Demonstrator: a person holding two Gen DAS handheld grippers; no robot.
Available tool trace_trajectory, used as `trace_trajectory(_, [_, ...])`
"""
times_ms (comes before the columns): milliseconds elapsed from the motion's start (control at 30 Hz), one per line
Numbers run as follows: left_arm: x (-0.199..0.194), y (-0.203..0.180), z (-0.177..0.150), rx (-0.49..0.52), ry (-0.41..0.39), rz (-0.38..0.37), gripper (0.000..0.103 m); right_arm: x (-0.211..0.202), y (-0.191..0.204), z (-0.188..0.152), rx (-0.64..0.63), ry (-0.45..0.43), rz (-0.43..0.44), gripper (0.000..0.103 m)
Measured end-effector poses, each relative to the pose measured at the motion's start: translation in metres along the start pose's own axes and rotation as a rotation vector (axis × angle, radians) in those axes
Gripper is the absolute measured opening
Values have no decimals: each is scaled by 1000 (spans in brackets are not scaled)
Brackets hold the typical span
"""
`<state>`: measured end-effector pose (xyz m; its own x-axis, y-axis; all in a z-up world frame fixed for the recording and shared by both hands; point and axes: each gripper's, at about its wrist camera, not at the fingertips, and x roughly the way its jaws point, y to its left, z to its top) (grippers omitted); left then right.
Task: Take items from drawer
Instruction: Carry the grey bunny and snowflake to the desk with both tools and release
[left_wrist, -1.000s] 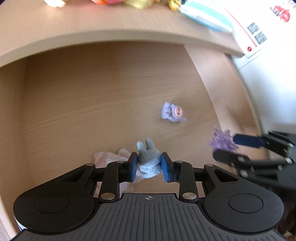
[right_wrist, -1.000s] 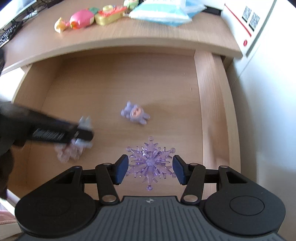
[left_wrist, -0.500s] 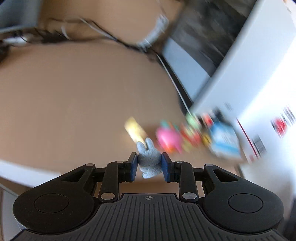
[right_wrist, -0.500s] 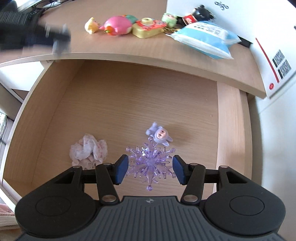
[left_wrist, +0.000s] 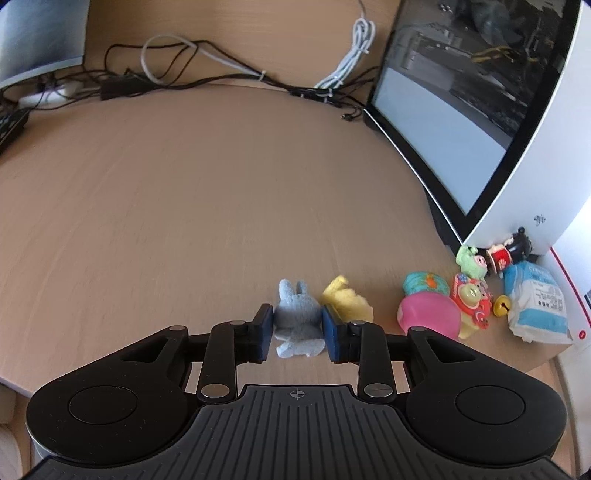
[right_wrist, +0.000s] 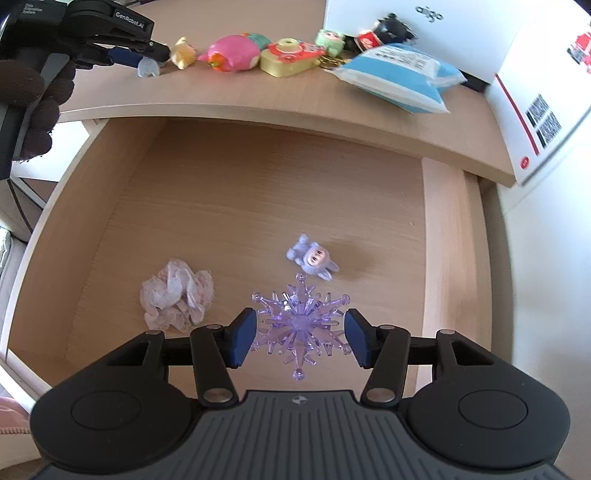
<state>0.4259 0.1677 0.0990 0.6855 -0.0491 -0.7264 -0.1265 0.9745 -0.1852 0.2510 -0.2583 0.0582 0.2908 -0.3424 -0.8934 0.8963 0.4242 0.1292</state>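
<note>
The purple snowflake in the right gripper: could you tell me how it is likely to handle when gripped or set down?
The snowflake looks like clear hard plastic, so probably stiff and light. Its thin spikes seem apt to snap under a tight squeeze. With only spike tips meeting the right gripper, it may twist or slip.

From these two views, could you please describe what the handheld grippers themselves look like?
Both are matte black plastic. Each has a ribbed central body, two round side housings, and linkage arms with silver pivot pins. The left gripper and right gripper both end in blue pads. White lettering marks the left one's side where it shows in the right view. A dark fuzzy sleeve shows beside it.
</note>
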Motion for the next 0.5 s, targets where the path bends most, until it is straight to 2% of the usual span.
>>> trace_trajectory(167, [-2, 1, 1, -25, -5, -33, 32, 0, -9, -2, 35, -1, -18, 53])
trace_trajectory(333, [-24, 12, 1, -89, -94, -101, 32, 1, -13, 0, 49, -12, -24, 53])
trace_trajectory(500, [-44, 23, -6, -141, -123, -116, 32, -5, -22, 12, 71, -71, -44, 53])
